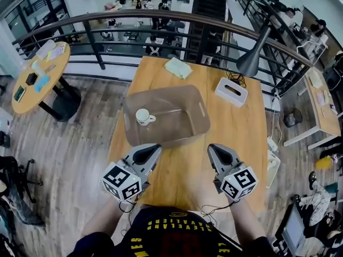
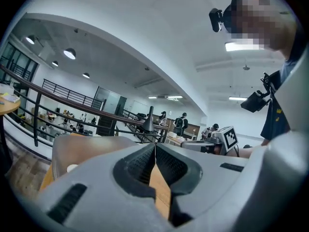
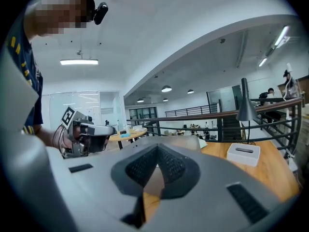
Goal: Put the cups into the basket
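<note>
I am holding the left gripper (image 1: 154, 149) and the right gripper (image 1: 213, 148) side by side over the near end of the wooden table (image 1: 241, 138), both clenched on nothing, while a white cup (image 1: 143, 116) is sitting upright inside the translucent basket (image 1: 199, 123) just beyond them, near its left wall.

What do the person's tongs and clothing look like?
The left tongs and right tongs are grey wedges with dark ribbed pads. Each carries a cube of black-and-white square markers and trails a thin black cable. The shirt is black with yellow lettering.
</note>
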